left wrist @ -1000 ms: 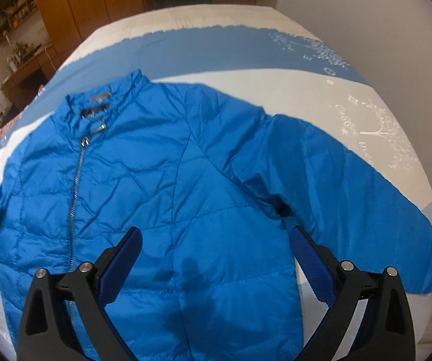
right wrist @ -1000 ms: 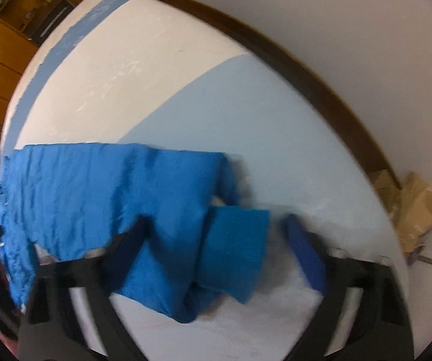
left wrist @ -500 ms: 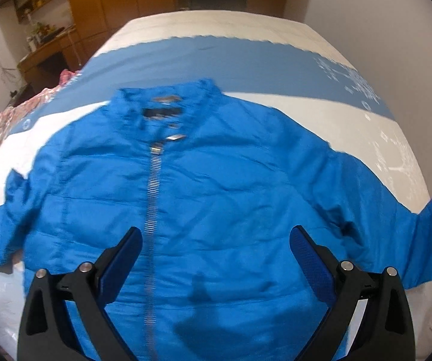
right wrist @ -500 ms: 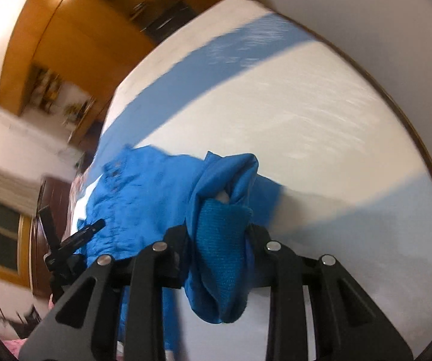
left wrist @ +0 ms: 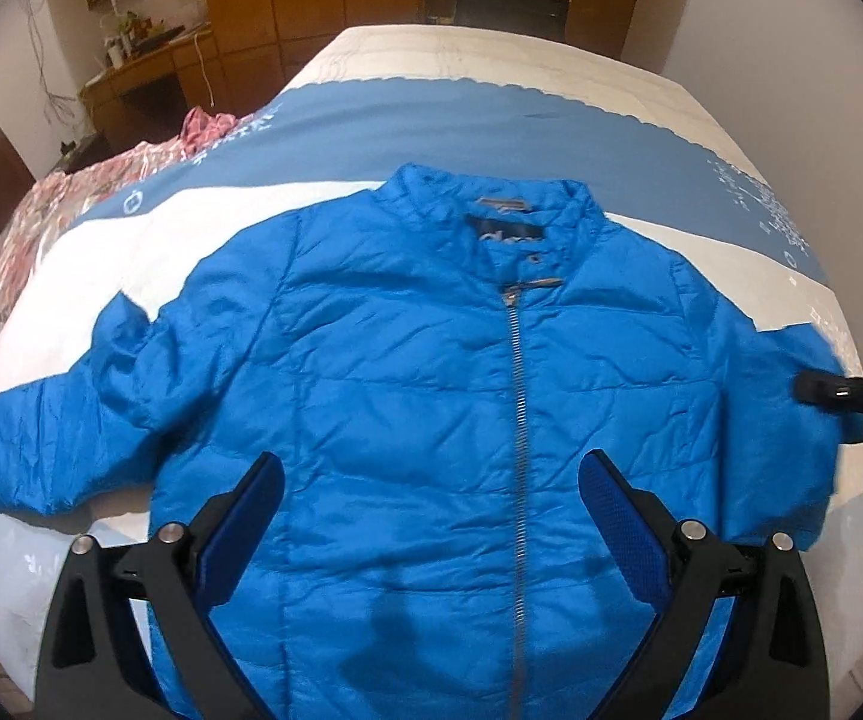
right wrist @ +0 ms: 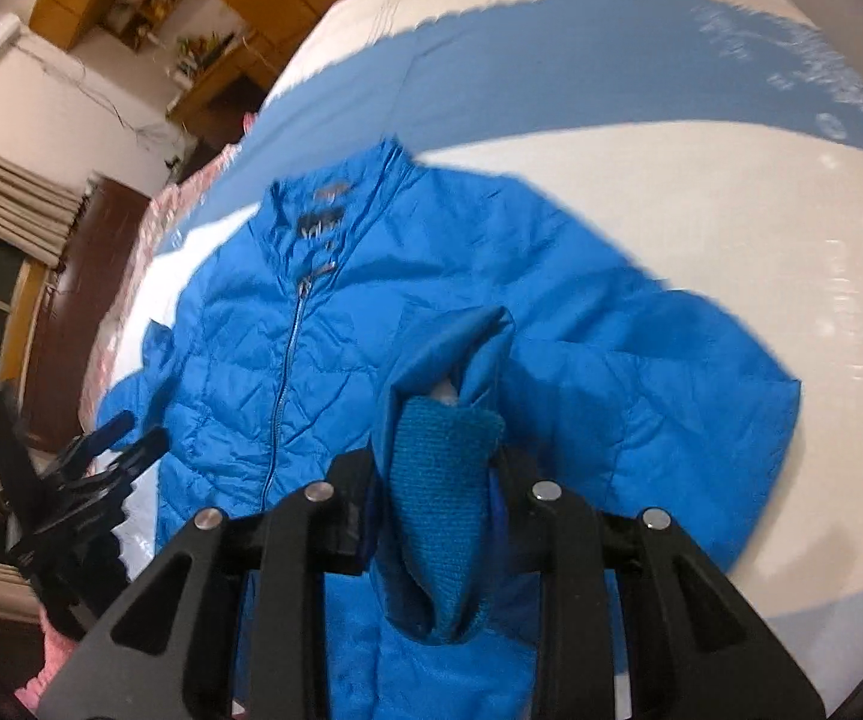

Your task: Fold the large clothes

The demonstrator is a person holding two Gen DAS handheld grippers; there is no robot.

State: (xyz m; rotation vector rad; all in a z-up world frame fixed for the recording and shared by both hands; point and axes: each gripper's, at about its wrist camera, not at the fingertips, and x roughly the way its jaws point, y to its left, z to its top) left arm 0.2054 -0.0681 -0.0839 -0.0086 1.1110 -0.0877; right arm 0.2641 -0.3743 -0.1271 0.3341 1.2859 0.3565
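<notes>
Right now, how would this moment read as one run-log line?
jacket: flat on bed, zipped | right hand-held gripper: shut on sleeve cuff | left hand-held gripper: open, empty

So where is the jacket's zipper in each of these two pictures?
Left wrist view: the zipper runs straight down, right of centre, between the open left tool's fingers.
Right wrist view: it slants down left of centre, left of the cuff that the right tool pinches.
Shared landmark: the collar at the zipper's top.
</notes>
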